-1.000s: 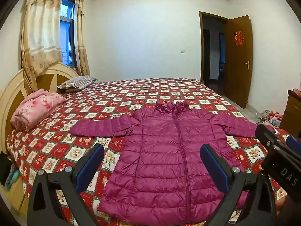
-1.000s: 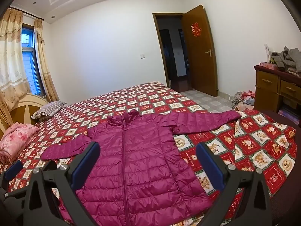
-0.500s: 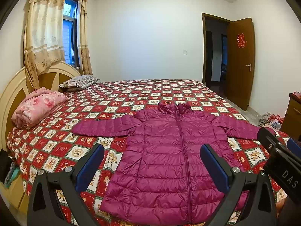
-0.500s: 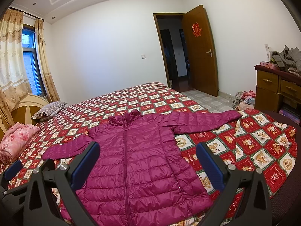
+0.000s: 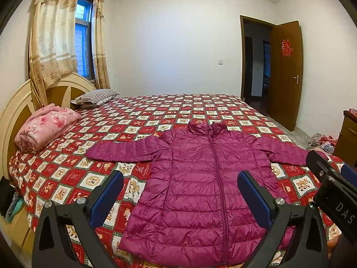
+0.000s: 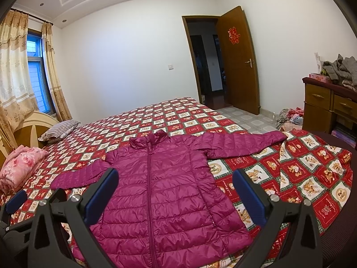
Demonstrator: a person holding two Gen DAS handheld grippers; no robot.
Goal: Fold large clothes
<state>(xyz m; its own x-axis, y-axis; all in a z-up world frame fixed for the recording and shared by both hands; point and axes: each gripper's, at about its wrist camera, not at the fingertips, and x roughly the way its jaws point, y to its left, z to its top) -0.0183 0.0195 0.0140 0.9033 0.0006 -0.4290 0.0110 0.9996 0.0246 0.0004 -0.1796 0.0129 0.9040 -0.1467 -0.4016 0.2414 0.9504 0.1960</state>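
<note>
A magenta quilted puffer jacket [image 5: 207, 178] lies flat and zipped on the bed, front up, collar away from me, both sleeves spread sideways. It also shows in the right wrist view [image 6: 156, 189]. My left gripper [image 5: 180, 187] is open and empty, held above the jacket's hem on its left half. My right gripper [image 6: 175, 189] is open and empty, above the jacket's right half near the hem. The right gripper's body shows at the right edge of the left wrist view [image 5: 330, 187].
The bed has a red and white checked cover [image 5: 156, 111]. A folded pink blanket [image 5: 44, 127] and a striped pillow [image 5: 96, 97] lie by the headboard. A wooden dresser [image 6: 328, 105] with piled clothes stands right. Clothes lie on the floor [image 6: 290, 116] near the open door [image 6: 238, 60].
Both views have shifted slightly; the jacket sits a little lower in the left wrist view. Both grippers stay open and the jacket has not moved.
</note>
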